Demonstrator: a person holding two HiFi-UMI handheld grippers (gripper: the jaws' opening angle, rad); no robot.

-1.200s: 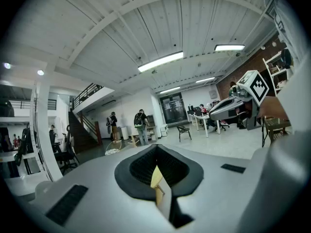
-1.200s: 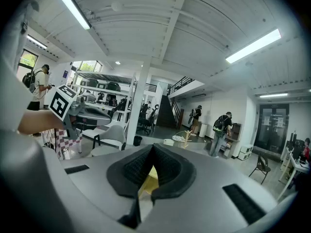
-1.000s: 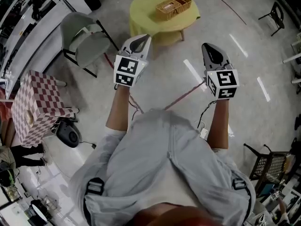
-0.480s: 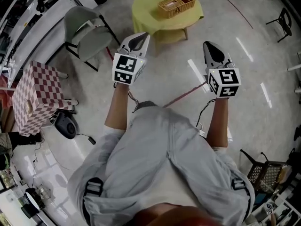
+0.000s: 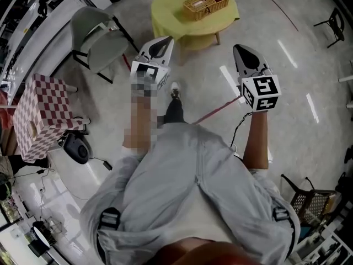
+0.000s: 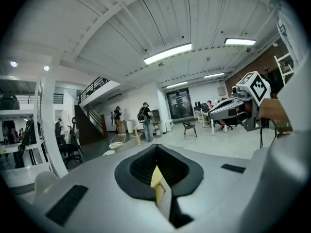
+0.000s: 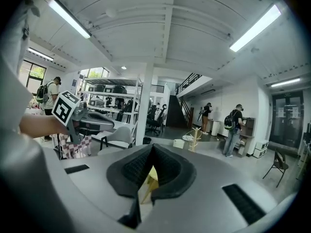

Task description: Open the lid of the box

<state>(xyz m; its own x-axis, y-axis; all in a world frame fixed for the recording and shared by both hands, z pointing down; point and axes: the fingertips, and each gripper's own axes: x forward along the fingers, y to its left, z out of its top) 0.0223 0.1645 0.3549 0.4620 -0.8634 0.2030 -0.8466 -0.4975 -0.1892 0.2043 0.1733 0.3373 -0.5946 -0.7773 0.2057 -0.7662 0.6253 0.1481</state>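
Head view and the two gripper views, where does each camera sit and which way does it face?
Head view: on the person's head, steeply down at floor and table; legs, left gripper, right gripper show.
Left gripper view: on the left gripper, level toward a person with a backpack; its shut jaws, right gripper show.
Right gripper view: on the right gripper, level; its shut jaws, left gripper show.
Shared: both gripper views catch that person.

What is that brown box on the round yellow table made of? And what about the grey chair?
The brown box looks like woven wicker or rattan. It is matte tan, and its sides seem to show a basket-like weave. The grey chair is probably moulded plastic, since its seat is one smooth, evenly coloured curved shell.
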